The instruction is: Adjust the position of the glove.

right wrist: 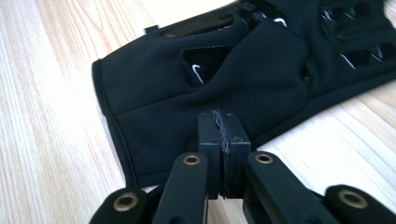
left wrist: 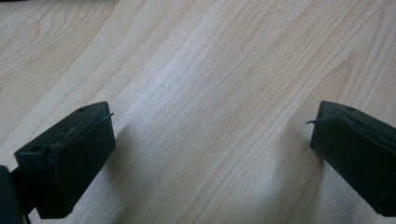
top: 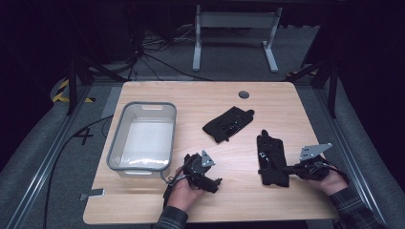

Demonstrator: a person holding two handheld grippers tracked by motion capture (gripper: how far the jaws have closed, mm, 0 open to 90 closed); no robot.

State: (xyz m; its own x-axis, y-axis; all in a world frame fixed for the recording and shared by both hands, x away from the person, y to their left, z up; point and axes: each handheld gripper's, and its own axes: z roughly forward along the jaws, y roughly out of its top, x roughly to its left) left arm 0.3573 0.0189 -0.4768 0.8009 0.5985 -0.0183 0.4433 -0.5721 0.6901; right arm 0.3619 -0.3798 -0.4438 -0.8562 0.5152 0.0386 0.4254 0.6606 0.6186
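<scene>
Nearest the camera in the right gripper view, the right hand-held gripper [right wrist: 223, 133] had its jaws pressed together, and whether a fold of the near glove's [right wrist: 205, 88] cuff was pinched between the tips could not be made out. In the high view the right hand-held gripper [top: 289, 169] lay at the 3 o'clock side of that glove [top: 271, 159], its tips meeting the cuff end. The fingers of the glove ran off the top edge of the right gripper view, and its black cloth made its folds hard to read. The left hand-held gripper [left wrist: 210, 154] had its jaws wide apart over bare wood with nothing between them; in the high view it [top: 210, 183] sat at 6 o'clock on the desk [top: 191, 95], partly covered by the person's hand. A second glove [top: 228, 124] lay near the desk's centre, well apart from both grippers. A grey bin [top: 143, 137] stood at 9 o'clock, close to the left edge. Open wood lay between the bin and the gloves, and along the far edge.
</scene>
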